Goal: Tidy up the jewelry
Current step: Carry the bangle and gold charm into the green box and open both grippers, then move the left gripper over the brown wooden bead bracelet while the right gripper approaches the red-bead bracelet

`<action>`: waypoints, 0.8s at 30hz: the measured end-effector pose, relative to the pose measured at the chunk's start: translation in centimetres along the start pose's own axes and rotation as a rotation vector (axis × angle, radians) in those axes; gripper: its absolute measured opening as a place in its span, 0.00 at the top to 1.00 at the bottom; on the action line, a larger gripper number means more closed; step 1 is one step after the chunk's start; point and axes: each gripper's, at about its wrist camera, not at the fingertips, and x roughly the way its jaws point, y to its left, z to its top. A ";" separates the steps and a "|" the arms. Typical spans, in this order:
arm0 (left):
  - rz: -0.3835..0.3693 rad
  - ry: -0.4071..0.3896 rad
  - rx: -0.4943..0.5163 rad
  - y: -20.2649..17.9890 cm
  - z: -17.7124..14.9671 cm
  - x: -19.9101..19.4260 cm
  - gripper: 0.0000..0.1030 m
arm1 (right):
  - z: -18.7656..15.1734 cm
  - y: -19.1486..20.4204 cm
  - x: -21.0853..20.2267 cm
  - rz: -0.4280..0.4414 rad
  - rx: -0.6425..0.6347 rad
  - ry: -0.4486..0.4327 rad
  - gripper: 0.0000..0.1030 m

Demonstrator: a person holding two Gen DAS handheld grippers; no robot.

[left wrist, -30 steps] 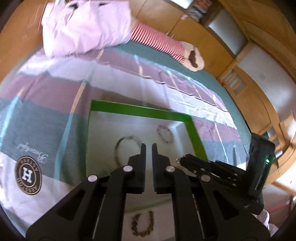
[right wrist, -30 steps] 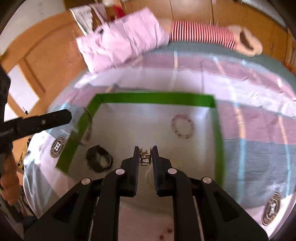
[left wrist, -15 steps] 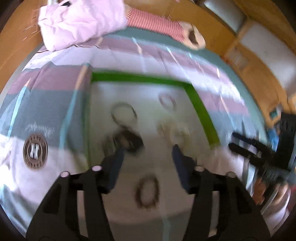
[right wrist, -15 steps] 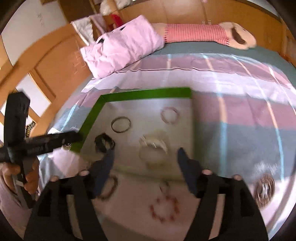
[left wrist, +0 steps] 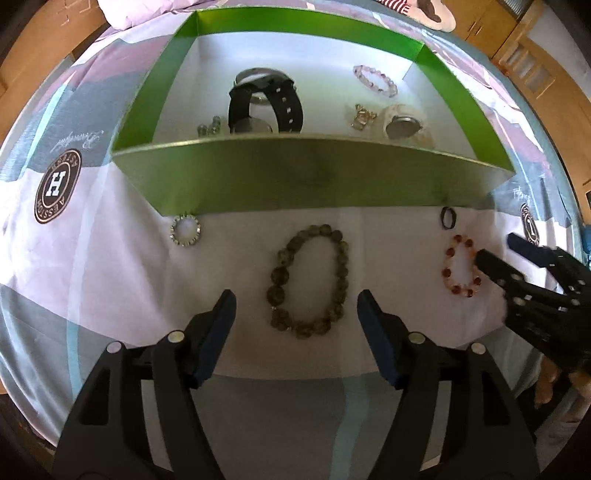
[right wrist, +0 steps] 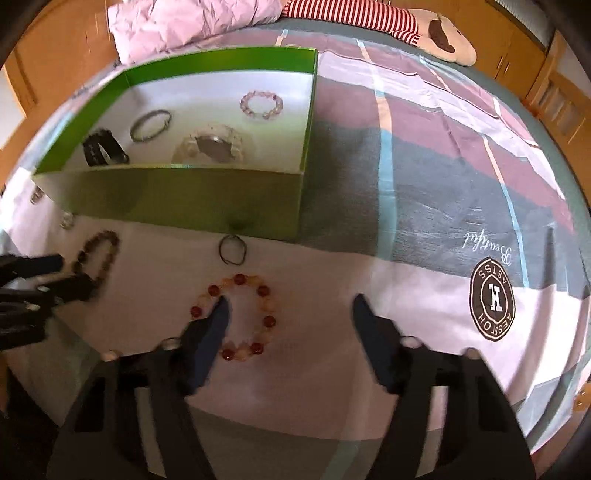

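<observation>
A green box with a white floor stands on the bed and holds a black watch, a pink bead bracelet, a gold clip and other pieces. In front of it lie a brown bead bracelet, a red and orange bead bracelet, a crystal ring and a small black band. My left gripper is open and empty, its fingers either side of the brown bracelet. My right gripper is open and empty, low over the red bracelet.
The bedspread is striped pink, grey and white with round logos. A pink pillow and a striped plush toy lie behind the box. Wooden cabinets line the far side.
Both grippers have opened and pulled back from over the box to the near side of it. The gold clip that my right gripper held now lies in the box.
</observation>
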 end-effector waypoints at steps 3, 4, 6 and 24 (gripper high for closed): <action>-0.001 -0.015 0.024 -0.2 0.2 -0.5 0.29 | -0.2 0.3 1.4 -0.002 -0.005 0.036 0.50; 0.000 -0.017 0.033 -0.3 0.2 -0.6 0.29 | -0.4 0.5 1.5 -0.010 -0.008 0.034 0.50; 0.000 -0.022 0.040 -0.6 0.3 -0.9 0.29 | -0.4 1.0 1.6 -0.026 -0.018 0.017 0.50; 0.087 0.028 0.018 0.1 -0.2 0.4 0.28 | -1.8 1.0 1.2 -0.020 -0.006 -0.010 0.51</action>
